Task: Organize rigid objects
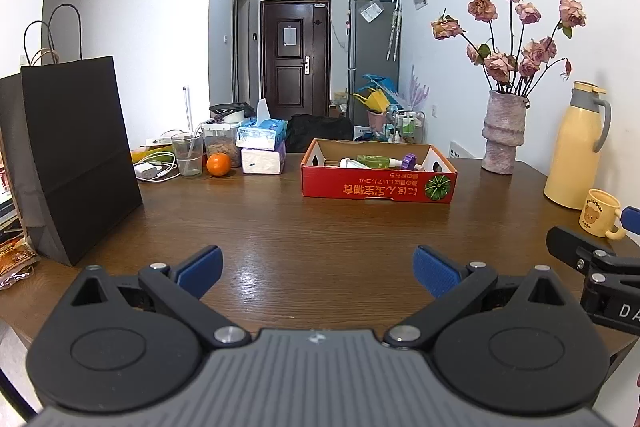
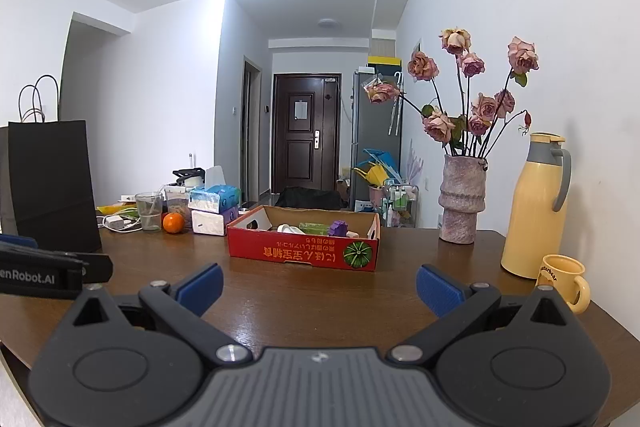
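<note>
A red cardboard box point(image 1: 378, 183) point(image 2: 304, 253) stands in the middle of the brown table point(image 1: 280, 227) point(image 2: 320, 299). Inside it lie a green bottle point(image 1: 372, 159) point(image 2: 314, 227), a white piece point(image 1: 352, 163) point(image 2: 289, 229) and a purple part point(image 1: 409, 160) point(image 2: 339, 227). My left gripper point(image 1: 318, 269) hovers open near the table's front edge, well short of the box, with nothing between its blue pads. My right gripper point(image 2: 319, 287) is open too, empty, at the same distance from the box. Each gripper shows at the edge of the other's view.
A black paper bag point(image 1: 72, 155) point(image 2: 52, 187) stands at the left. Behind it are a glass point(image 1: 187, 154), an orange point(image 1: 218, 163) point(image 2: 173, 223) and tissue packs point(image 1: 262, 147). At the right stand a vase of dried roses point(image 1: 503, 135) point(image 2: 462, 203), a yellow thermos point(image 1: 572, 151) point(image 2: 534, 207) and a yellow mug point(image 1: 600, 213) point(image 2: 562, 279).
</note>
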`<action>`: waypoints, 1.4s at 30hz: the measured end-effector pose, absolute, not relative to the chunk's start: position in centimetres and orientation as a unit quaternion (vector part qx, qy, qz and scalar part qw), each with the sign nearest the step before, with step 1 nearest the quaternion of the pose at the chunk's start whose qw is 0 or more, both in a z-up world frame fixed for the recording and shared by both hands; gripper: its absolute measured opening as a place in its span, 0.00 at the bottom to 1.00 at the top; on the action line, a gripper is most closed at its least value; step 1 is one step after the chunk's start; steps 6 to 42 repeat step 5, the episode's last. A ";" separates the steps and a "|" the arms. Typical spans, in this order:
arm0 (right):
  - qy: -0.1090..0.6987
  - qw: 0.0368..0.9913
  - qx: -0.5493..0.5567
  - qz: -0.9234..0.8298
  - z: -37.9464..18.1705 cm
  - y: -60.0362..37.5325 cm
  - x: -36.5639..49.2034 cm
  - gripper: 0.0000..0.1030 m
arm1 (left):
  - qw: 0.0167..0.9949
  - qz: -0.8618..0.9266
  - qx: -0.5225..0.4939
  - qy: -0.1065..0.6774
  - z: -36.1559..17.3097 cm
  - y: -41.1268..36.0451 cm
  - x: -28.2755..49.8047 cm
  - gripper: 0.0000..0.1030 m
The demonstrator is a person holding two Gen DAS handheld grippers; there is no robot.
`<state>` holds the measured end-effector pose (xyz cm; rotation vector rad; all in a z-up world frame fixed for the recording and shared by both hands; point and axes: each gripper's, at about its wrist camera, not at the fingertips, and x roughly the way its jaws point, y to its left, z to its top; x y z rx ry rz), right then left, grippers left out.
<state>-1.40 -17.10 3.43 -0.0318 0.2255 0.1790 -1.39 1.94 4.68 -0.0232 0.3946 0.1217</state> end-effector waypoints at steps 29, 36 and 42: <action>0.116 0.989 -0.016 0.089 3.3 -17.1 -1.2 1.00 | 0.979 0.056 -0.015 0.198 4.6 2.2 -1.2 1.00; 0.116 0.989 -0.016 0.089 3.3 -17.1 -1.2 1.00 | 0.979 0.056 -0.015 0.198 4.6 2.2 -1.2 1.00; 0.116 0.989 -0.016 0.089 3.3 -17.1 -1.2 1.00 | 0.979 0.056 -0.015 0.198 4.6 2.2 -1.2 1.00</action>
